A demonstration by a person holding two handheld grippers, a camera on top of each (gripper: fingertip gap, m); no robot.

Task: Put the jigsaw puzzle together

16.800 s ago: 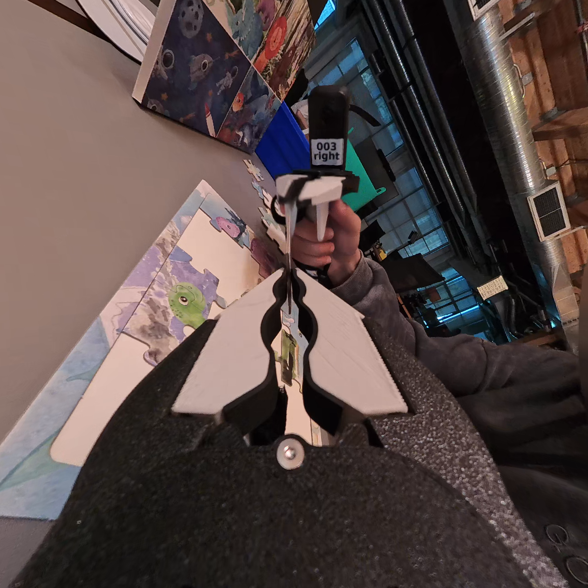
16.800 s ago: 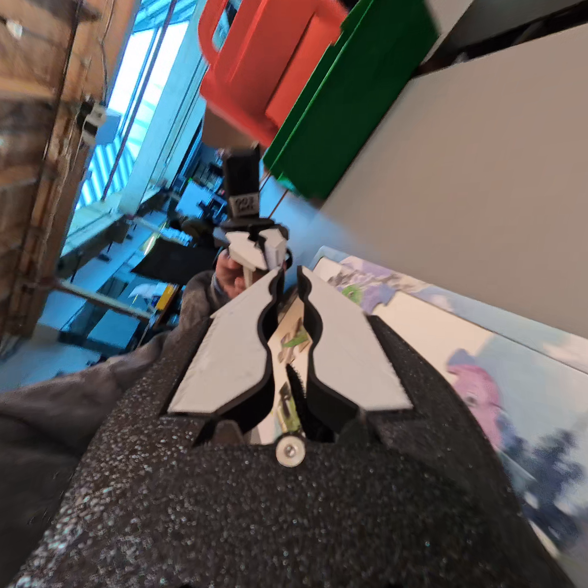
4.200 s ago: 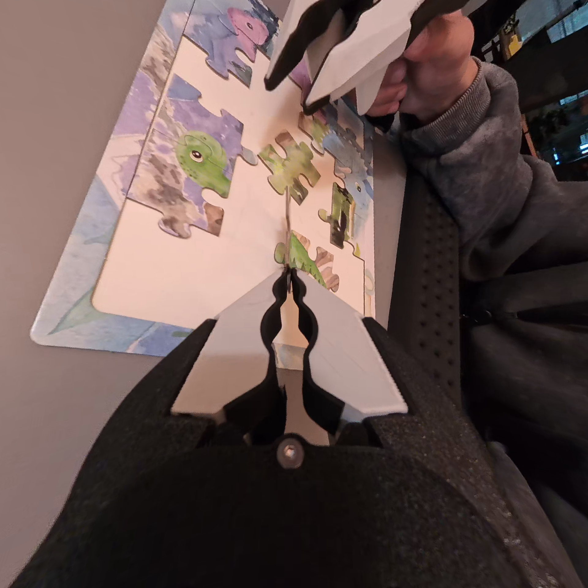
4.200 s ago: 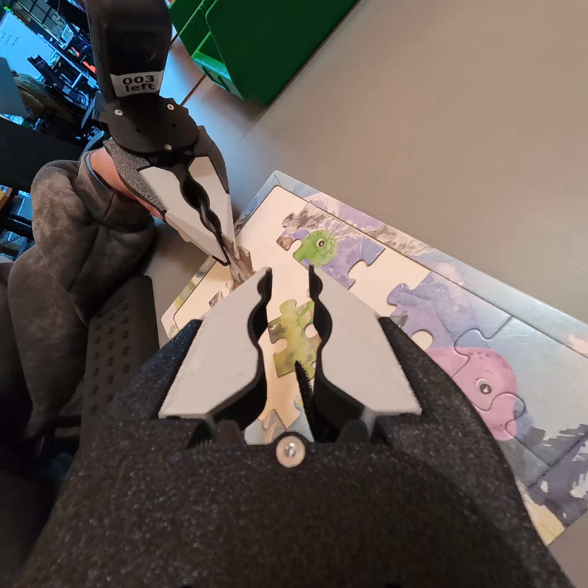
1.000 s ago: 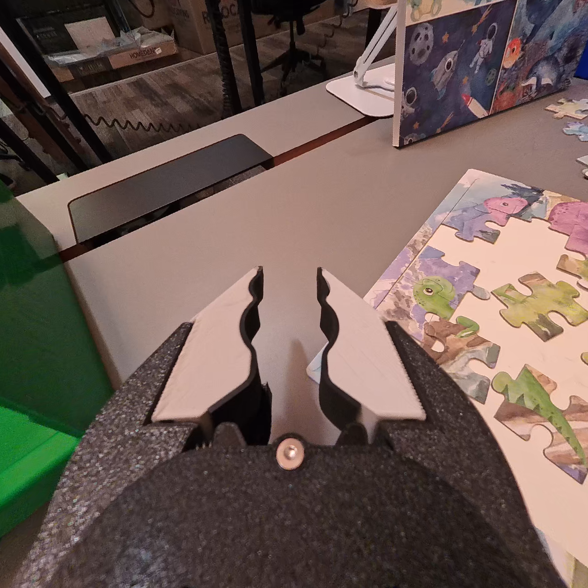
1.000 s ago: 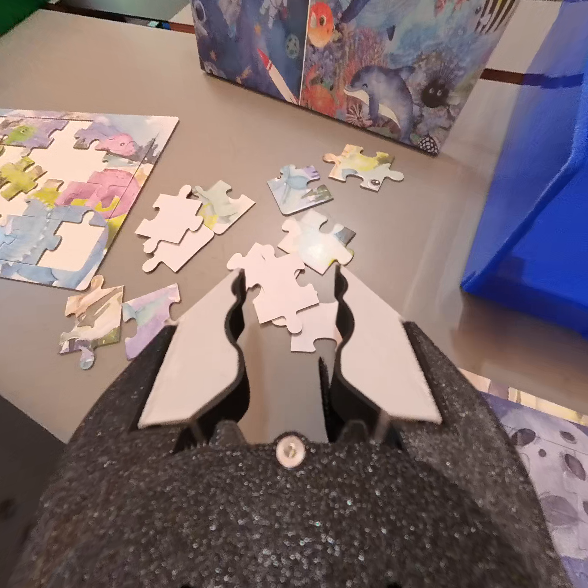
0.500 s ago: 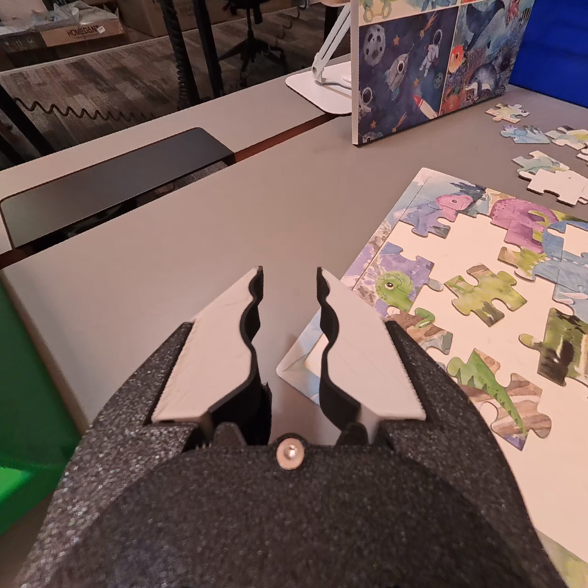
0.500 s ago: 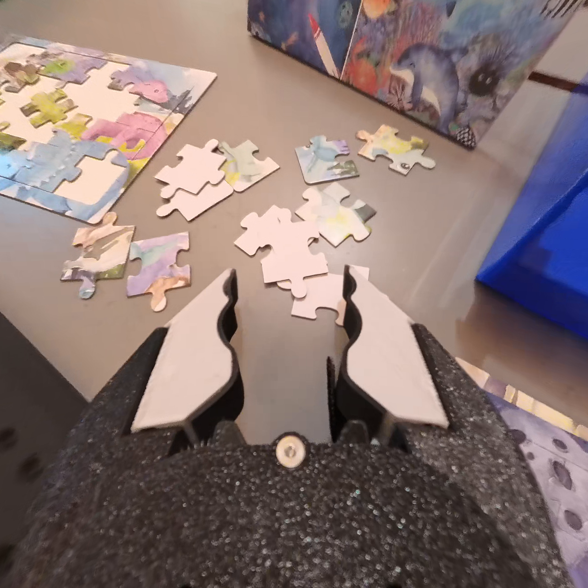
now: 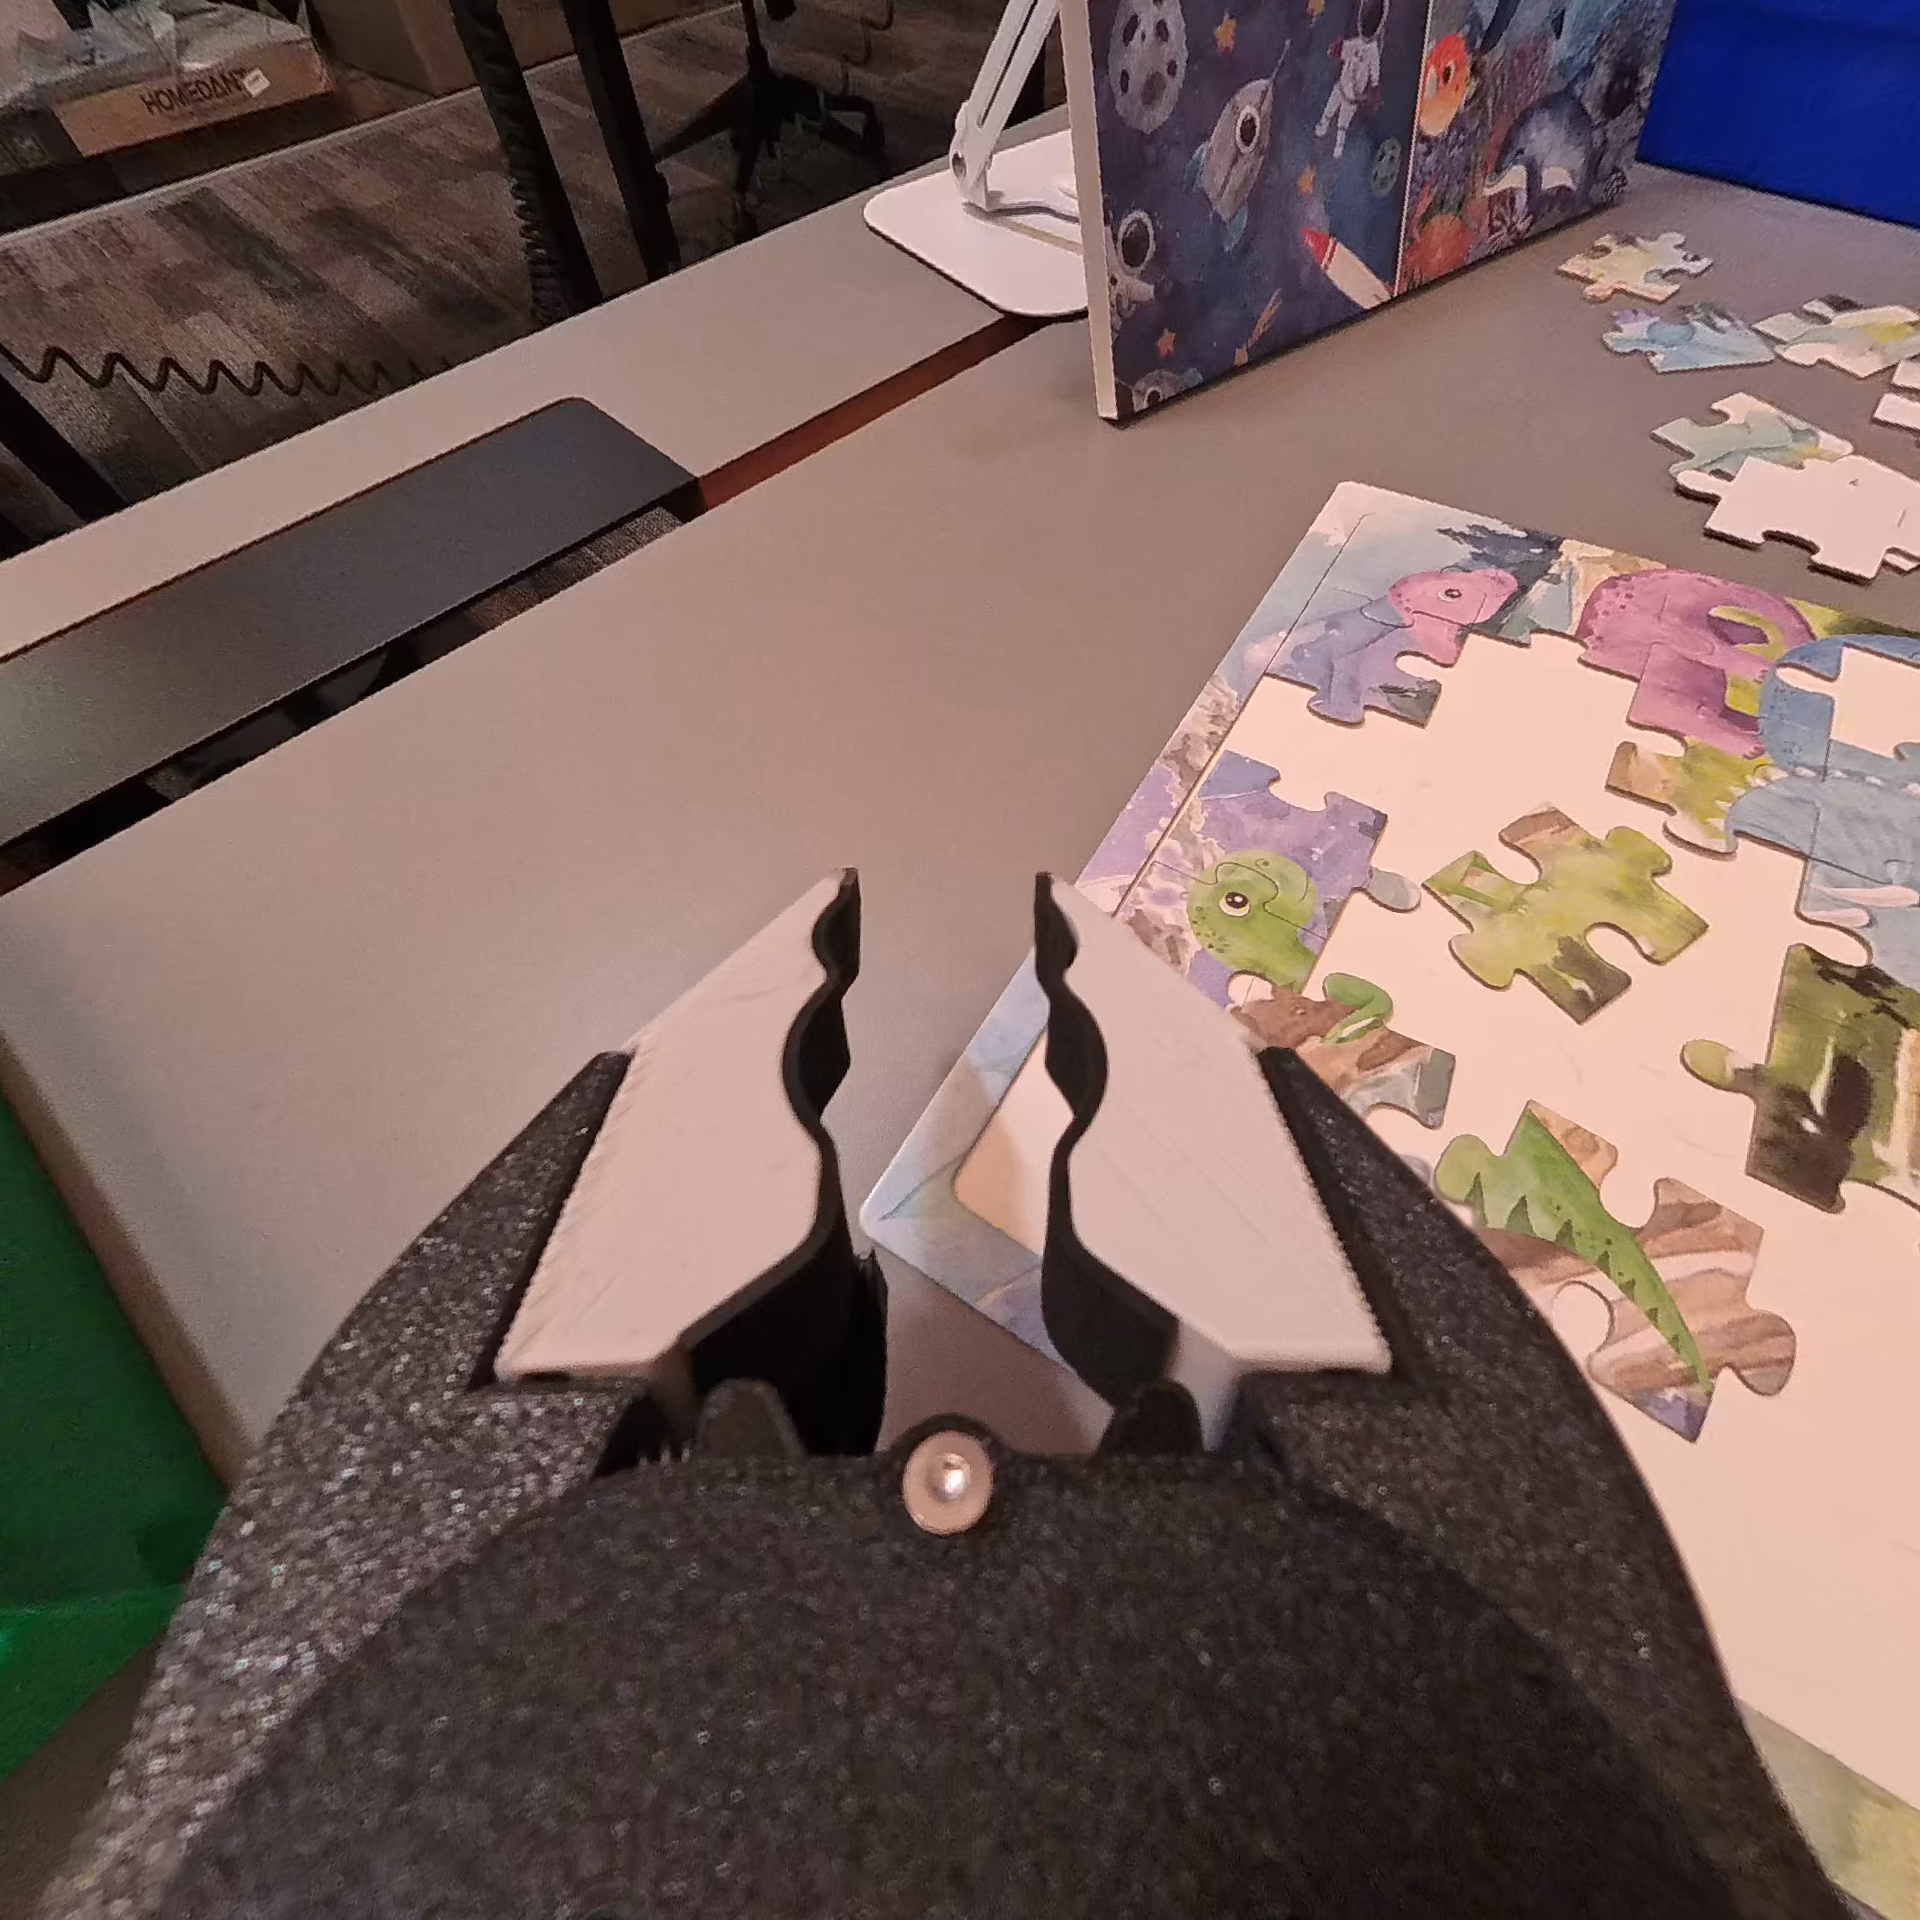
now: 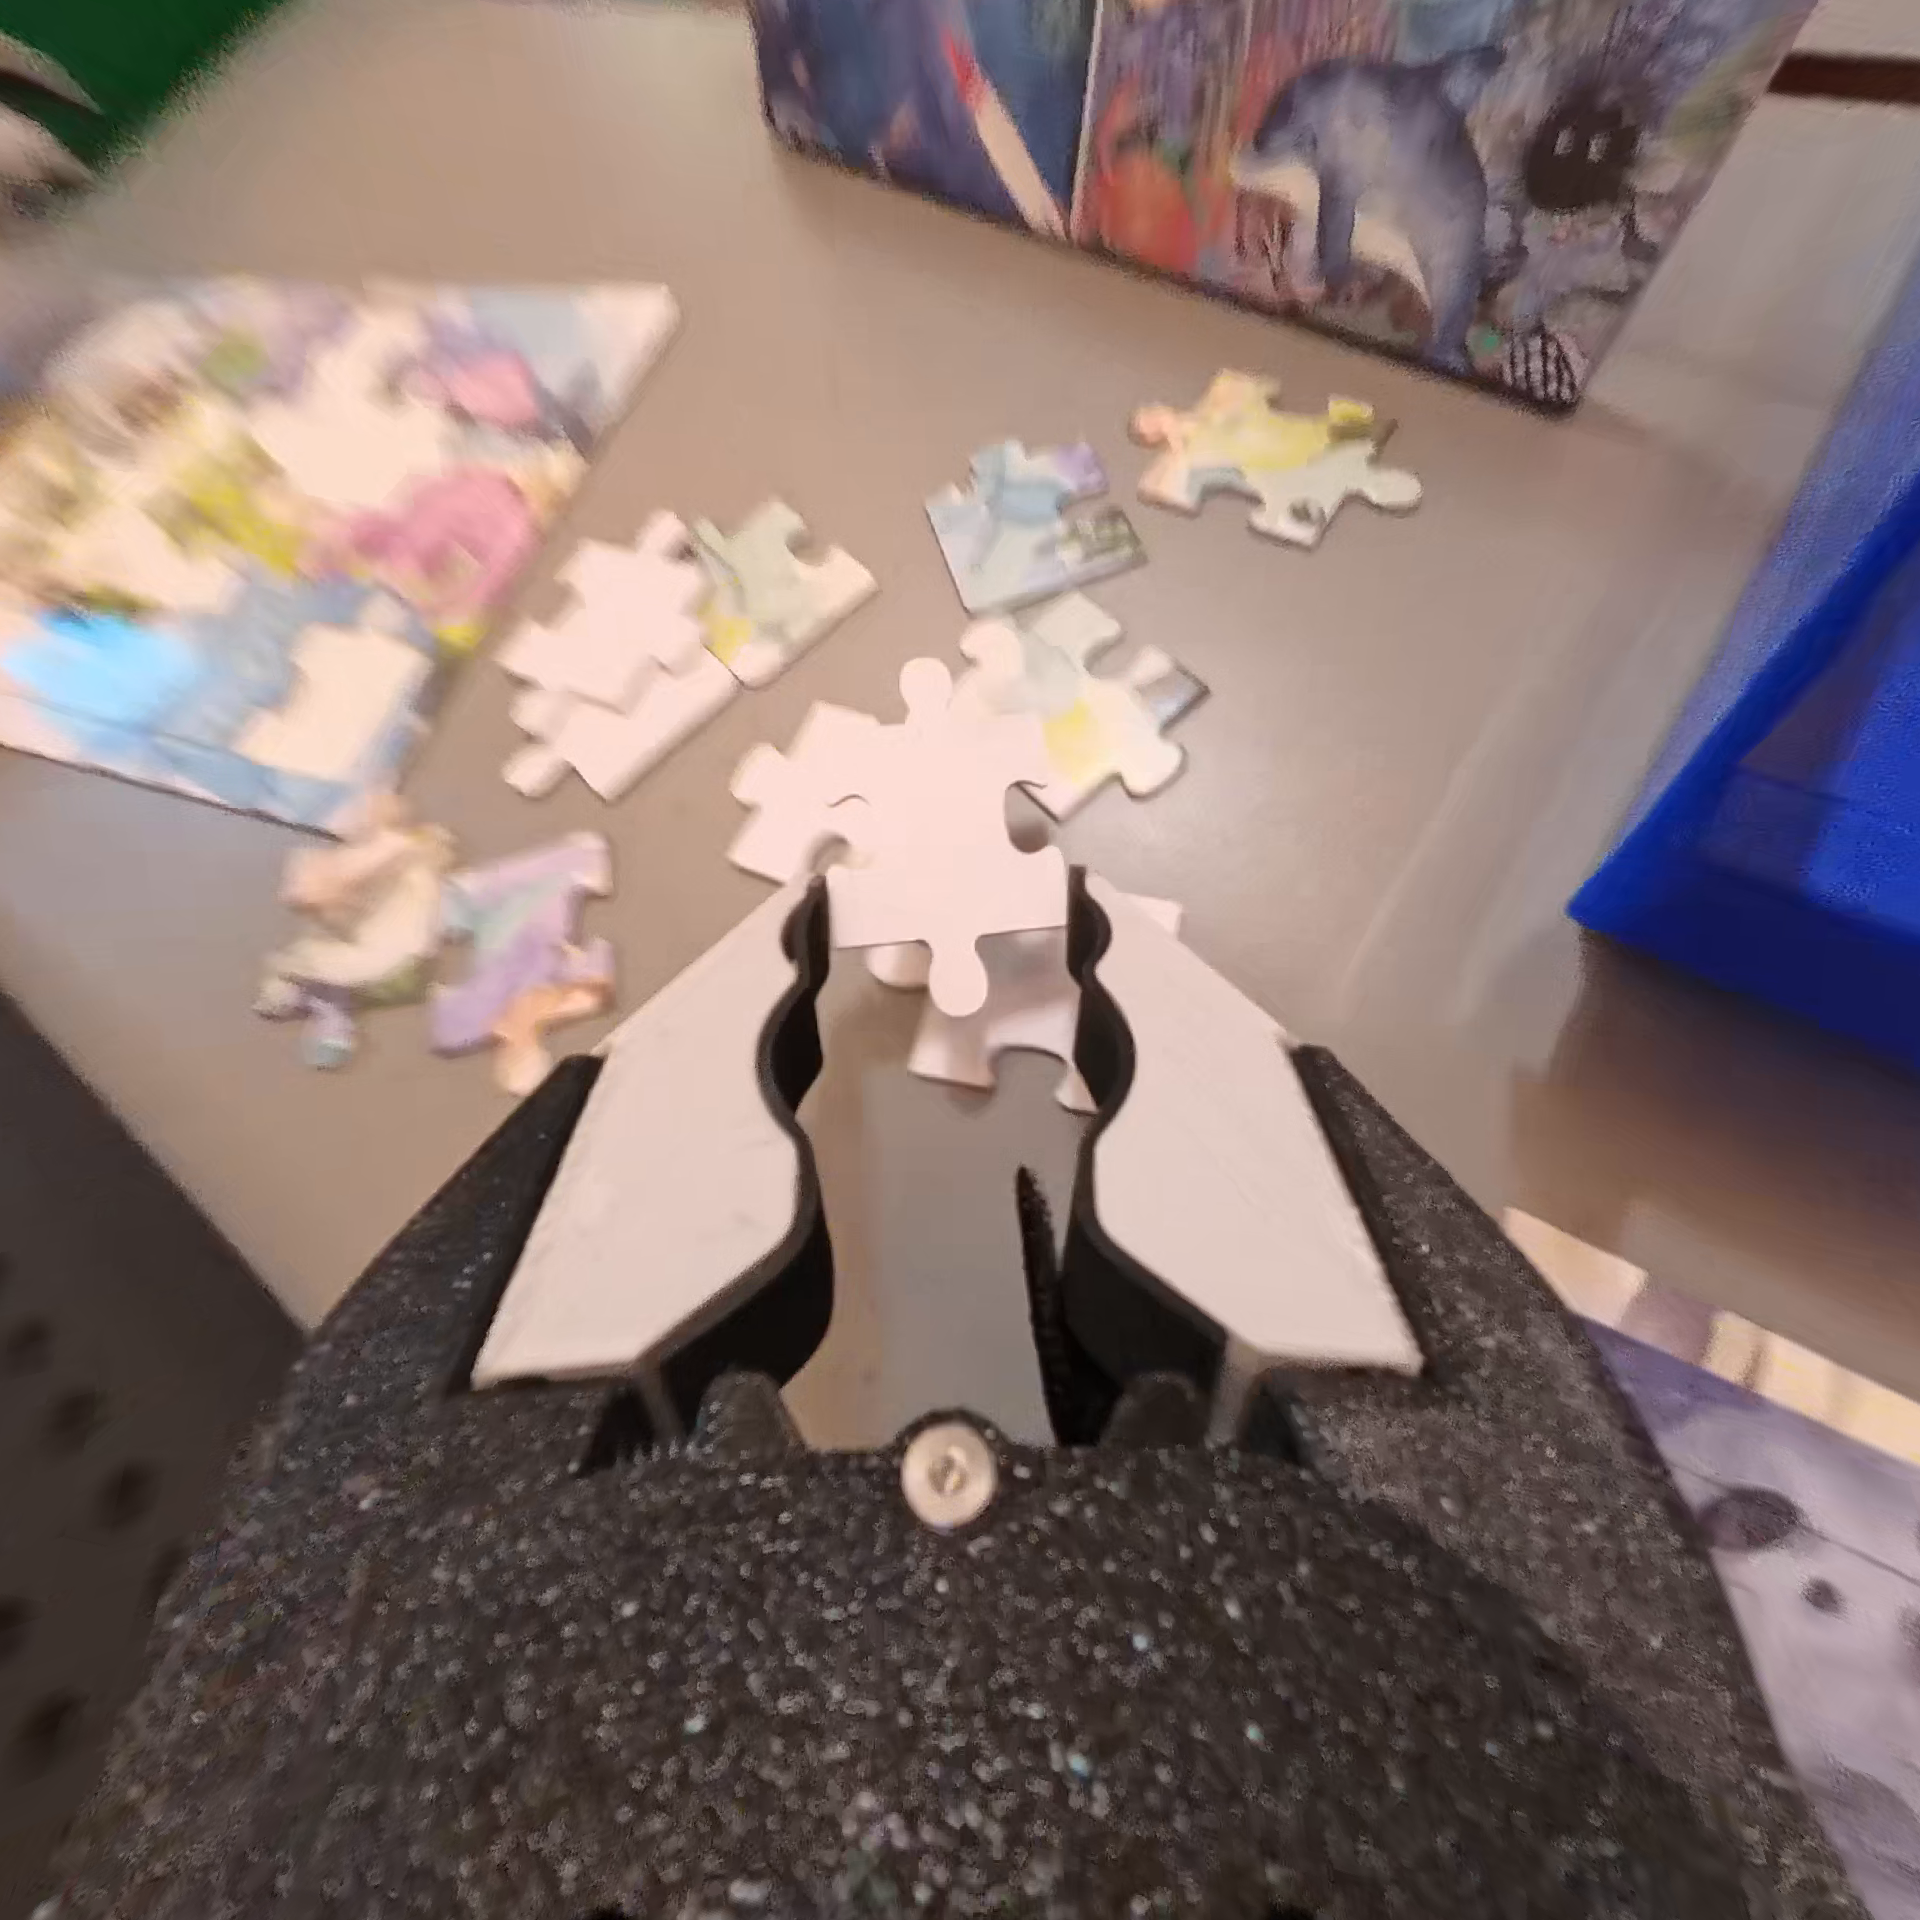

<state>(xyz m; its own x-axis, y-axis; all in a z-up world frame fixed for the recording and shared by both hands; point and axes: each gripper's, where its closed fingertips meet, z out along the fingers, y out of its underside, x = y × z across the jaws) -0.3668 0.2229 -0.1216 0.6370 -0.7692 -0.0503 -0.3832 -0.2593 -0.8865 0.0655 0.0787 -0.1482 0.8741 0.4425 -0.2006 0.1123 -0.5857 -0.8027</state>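
Right wrist view, tongs [image 10: 945, 894] wide over face-down pieces [image 10: 914, 821], blue bin [image 10: 1787, 790] beside

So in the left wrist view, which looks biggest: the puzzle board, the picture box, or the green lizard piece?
1. Puzzle board, biggest, though it lies nearer the camera than the box.
2. Picture box, partly cut off by the top edge, so its true size is unsure.
3. Green lizard piece, plainly smallest.

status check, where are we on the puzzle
Left hand-held gripper open, empty, beside puzzle tray. Right hand-held gripper open over face-down piece. Tray partly filled. Nothing blocking.
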